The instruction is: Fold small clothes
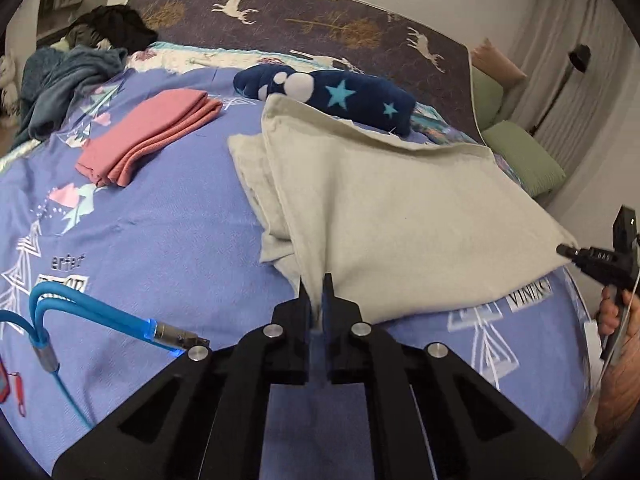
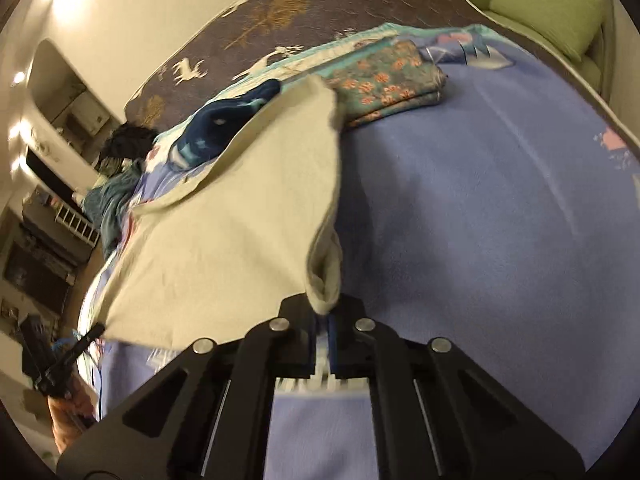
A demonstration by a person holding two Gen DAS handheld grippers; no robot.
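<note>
Both grippers hold the cream cloth over the bed: the left gripper has its jaws clenched on one corner, the right gripper on another. A folded pink cloth lies nearby.

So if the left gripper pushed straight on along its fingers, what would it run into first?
The left gripper is already shut on the cream cloth; going on, it would likely press into that cloth's raised fold, though depth is hard to judge.

A home bedroom (bed, laundry heaped behind)
</note>
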